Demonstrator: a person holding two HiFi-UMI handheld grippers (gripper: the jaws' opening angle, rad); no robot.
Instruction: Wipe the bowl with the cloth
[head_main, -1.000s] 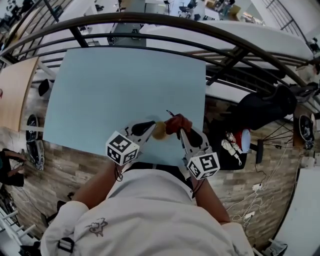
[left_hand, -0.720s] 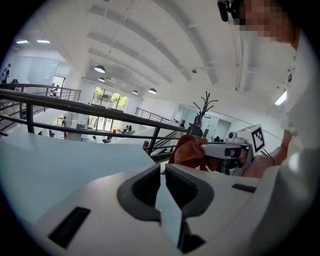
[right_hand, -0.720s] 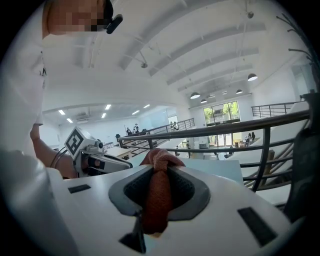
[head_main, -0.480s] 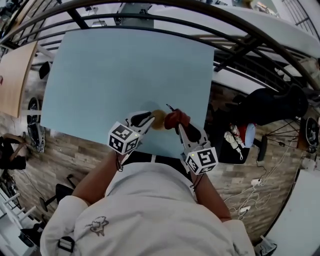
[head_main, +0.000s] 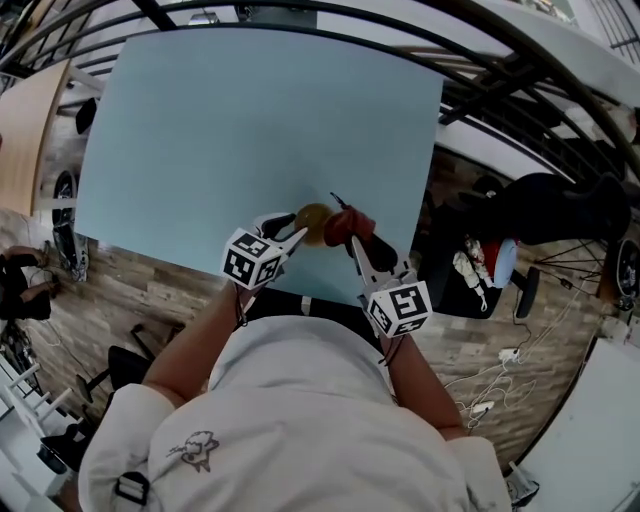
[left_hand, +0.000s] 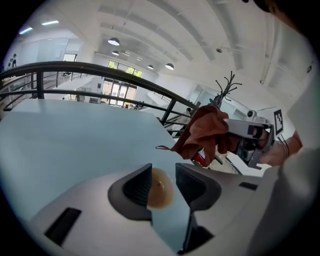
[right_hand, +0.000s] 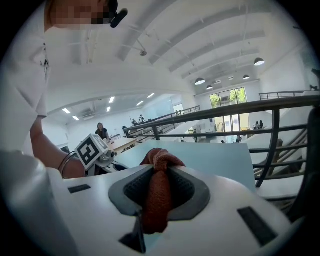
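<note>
A small tan bowl (head_main: 314, 223) sits on the light blue table (head_main: 250, 120) near its front edge. My left gripper (head_main: 291, 227) is around it; in the left gripper view the bowl (left_hand: 160, 187) lies between the jaws, which are opening, with a gap on the right side. My right gripper (head_main: 352, 240) is shut on a rust-red cloth (head_main: 346, 226), bunched just right of the bowl. In the right gripper view the cloth (right_hand: 157, 195) fills the space between the pads and sticks out beyond them. From the left gripper view the cloth (left_hand: 205, 132) hangs a little above the table.
The table's front edge (head_main: 300, 290) runs just under both grippers. A dark metal railing (head_main: 520, 90) curves behind the table. A black chair with a bag (head_main: 545, 205) stands to the right, a wooden table (head_main: 25, 130) to the left.
The left gripper's jaws have parted and let go of the bowl, which stays on the table. The right gripper still holds the cloth beside it.
</note>
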